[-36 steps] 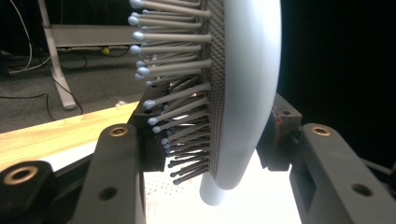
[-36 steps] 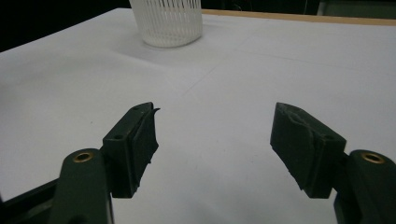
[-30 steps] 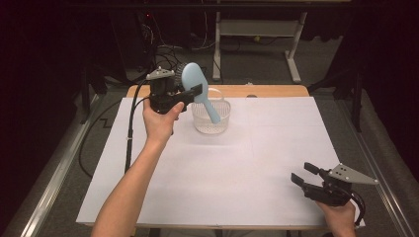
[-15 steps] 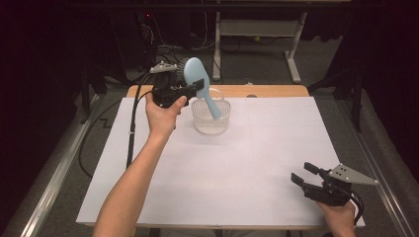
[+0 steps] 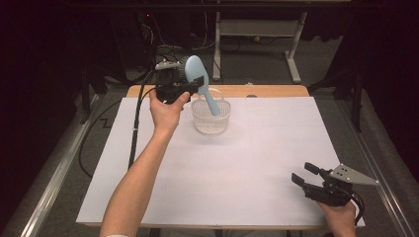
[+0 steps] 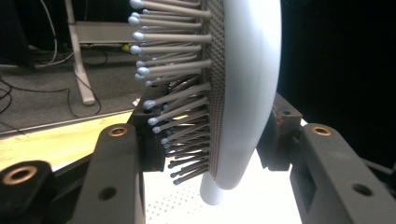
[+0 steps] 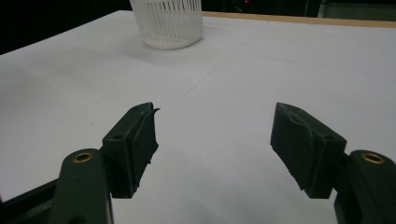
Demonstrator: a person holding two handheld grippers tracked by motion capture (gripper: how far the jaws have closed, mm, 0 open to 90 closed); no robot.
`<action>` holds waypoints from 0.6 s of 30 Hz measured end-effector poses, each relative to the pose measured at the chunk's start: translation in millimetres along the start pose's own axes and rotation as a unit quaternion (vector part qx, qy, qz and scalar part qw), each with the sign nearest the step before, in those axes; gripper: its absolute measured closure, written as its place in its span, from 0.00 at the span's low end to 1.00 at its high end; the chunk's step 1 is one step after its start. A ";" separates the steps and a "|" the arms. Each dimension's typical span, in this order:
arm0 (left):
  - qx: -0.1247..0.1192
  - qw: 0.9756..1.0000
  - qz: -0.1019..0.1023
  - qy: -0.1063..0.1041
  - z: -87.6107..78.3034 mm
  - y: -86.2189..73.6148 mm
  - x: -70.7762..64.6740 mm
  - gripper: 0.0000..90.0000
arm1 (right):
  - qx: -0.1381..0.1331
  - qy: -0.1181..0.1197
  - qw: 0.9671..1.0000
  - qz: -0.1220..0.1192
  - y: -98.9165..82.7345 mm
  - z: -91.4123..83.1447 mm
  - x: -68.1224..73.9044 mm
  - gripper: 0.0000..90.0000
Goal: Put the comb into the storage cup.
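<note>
Two black grippers are seen, each with two blocky fingers. On the left gripper point(image 5: 190, 85) brass-ringed screw holes are set into the finger arms, and a black cable is trailed from its body. The right gripper point(image 5: 305, 174) is topped by a grey three-cornered plate, and its finger pads point(image 7: 299, 140) are marked by scuffs. Both forearms are bare; a white sleeve edge is seen at the left elbow.
</note>
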State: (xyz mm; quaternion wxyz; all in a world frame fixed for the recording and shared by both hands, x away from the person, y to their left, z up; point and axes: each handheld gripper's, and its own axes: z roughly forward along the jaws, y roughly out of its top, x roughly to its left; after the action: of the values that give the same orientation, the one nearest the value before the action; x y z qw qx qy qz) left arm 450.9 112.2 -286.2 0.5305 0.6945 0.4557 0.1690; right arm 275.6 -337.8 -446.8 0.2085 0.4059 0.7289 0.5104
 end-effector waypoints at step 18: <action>0.020 1.000 0.004 0.022 20.2 -7.2 1.9 0.58 | 0.004 0.003 1.000 -0.006 0.2 1.0 0.8 0.36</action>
State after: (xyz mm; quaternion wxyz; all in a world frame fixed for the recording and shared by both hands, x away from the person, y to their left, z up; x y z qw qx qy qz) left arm 463.1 102.2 -300.8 0.5059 0.7029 0.4676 0.1771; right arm 275.9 -336.5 -447.0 0.2084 0.4006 0.7339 0.5074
